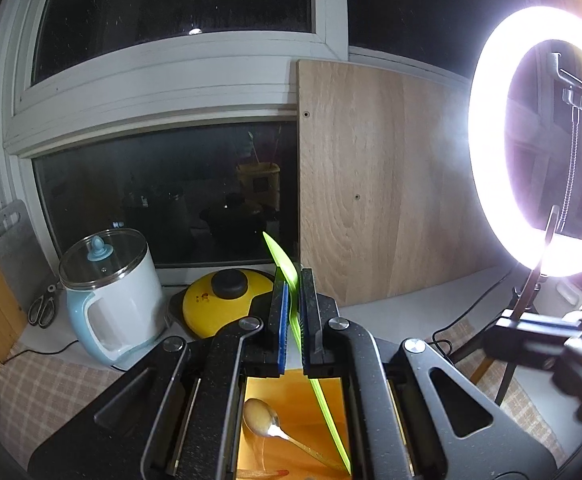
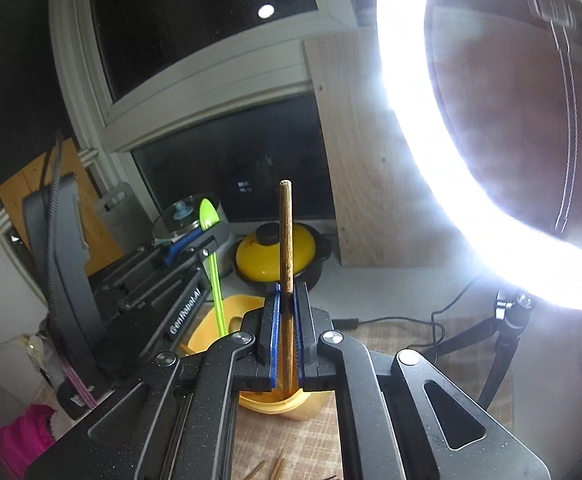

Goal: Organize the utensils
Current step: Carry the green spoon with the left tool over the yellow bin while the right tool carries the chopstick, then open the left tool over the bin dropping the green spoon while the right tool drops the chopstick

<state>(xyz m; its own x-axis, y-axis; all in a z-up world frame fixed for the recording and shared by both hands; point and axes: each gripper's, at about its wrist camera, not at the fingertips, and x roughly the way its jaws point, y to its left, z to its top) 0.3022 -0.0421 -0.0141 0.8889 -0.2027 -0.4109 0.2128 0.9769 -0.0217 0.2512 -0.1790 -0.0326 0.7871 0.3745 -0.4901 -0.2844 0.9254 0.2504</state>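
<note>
Ring light looms beside left tongs; kettle near.

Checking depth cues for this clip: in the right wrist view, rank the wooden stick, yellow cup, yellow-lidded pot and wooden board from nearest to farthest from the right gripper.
1. Wooden stick: clamped upright between the fingers of the right gripper.
2. Yellow cup: just below and left.
3. Yellow-lidded pot: behind, near the window.
4. Wooden board: leaning at the back right.
</note>
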